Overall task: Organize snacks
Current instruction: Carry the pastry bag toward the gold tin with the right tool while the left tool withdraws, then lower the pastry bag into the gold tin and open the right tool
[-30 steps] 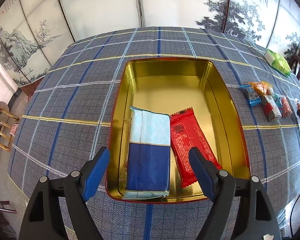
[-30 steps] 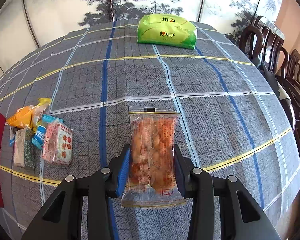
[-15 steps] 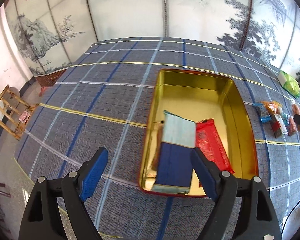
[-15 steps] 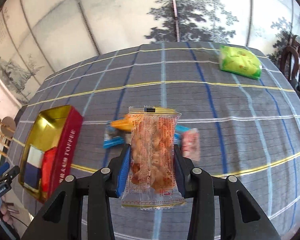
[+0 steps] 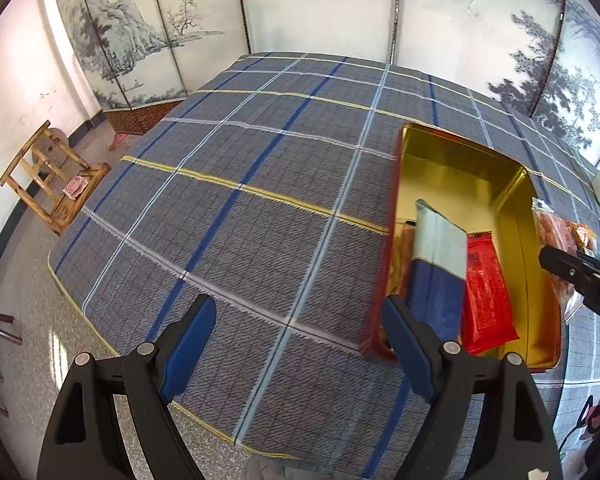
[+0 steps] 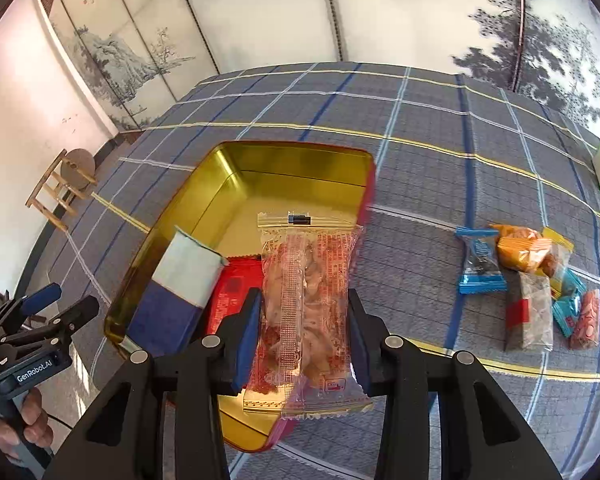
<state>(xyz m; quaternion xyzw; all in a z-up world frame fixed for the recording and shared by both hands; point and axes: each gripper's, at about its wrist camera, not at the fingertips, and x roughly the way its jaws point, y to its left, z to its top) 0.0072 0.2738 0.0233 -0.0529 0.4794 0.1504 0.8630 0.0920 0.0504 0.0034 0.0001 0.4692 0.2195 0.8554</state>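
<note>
The right tool point(image 6: 302, 336) clamps a clear packet of orange snacks point(image 6: 306, 304) upright between narrowly set pads, poised over the gold tin point(image 6: 300, 168), apparently to join the blue-and-white pack point(image 6: 180, 292) and red bar point(image 6: 230, 292) lying there. The left tool point(image 5: 296, 344), jaws wide and empty, hangs above the table point(image 5: 260, 184) at the tin's nine o'clock, seemingly clearing room. Loose sweets point(image 6: 528, 280) wait at three o'clock.

Left tool point(image 5: 296, 346) gaping empty, right tool point(image 6: 304, 336) clamped shut
</note>
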